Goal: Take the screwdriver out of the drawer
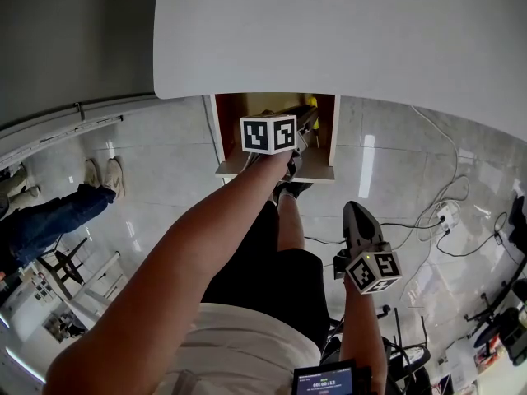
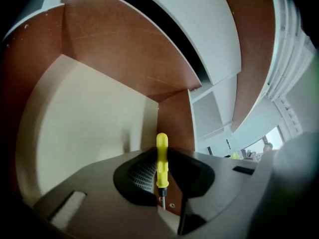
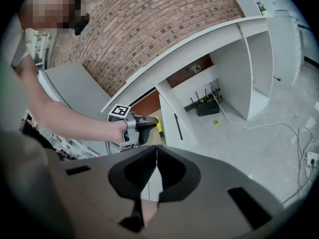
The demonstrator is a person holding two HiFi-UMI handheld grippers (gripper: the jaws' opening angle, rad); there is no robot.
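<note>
Left tool point(image 2: 162, 153) has its jaws part-way closed and clamped on the yellow handle of the screwdriver point(image 2: 162, 171). The handle end sticks out past the jaw tips, and the thin metal shaft points back toward the camera. In the head view this tool reaches into the open drawer point(image 1: 221, 130) at upper centre of the frame, just under the edge of the white desk point(image 1: 329, 31). The yellow handle shows near the drawer's upper right corner. Whether the screwdriver touches the drawer's pale bottom cannot be told. Right tool point(image 3: 156, 151) sits at lower right of the head view above the glossy floor point(image 1: 165, 155), well apart from the drawer. Its jaws are together with nothing between them.
</note>
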